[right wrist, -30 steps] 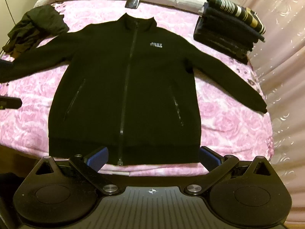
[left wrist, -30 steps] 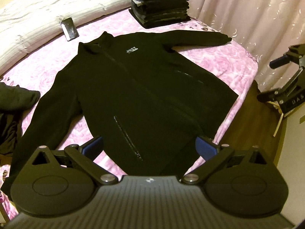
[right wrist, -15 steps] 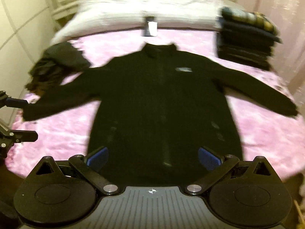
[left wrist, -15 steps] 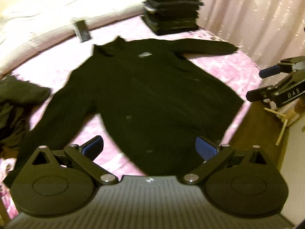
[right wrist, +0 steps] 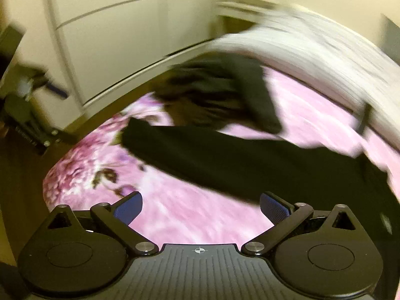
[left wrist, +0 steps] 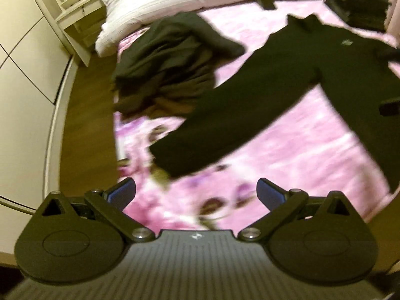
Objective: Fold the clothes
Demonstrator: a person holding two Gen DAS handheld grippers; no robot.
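The black jacket [left wrist: 312,70] lies spread flat, front up, on the pink floral bedspread [left wrist: 287,155], and the sleeve [left wrist: 220,125] stretched toward the near left edge of the bed looks like the first part to fold. Take that sleeve close to its cuff [left wrist: 170,160], pinch only the top layers so you don't catch the bedspread, and carry it across the chest in one low sweep so the body stays flat.

Your left gripper [left wrist: 196,193] has its jaws spread wide and empty; the cuff lies just beyond them, slightly left of centre, not touching. Your right gripper [right wrist: 201,207] is likewise wide apart and empty, with the sleeve [right wrist: 225,160] running across just past its right pad. Both views are blurred, so settle before you close.

Keep clear of the heap of dark clothes [left wrist: 170,65], which lies against the sleeve's far side, and the folded stack [left wrist: 357,2] at the far right.
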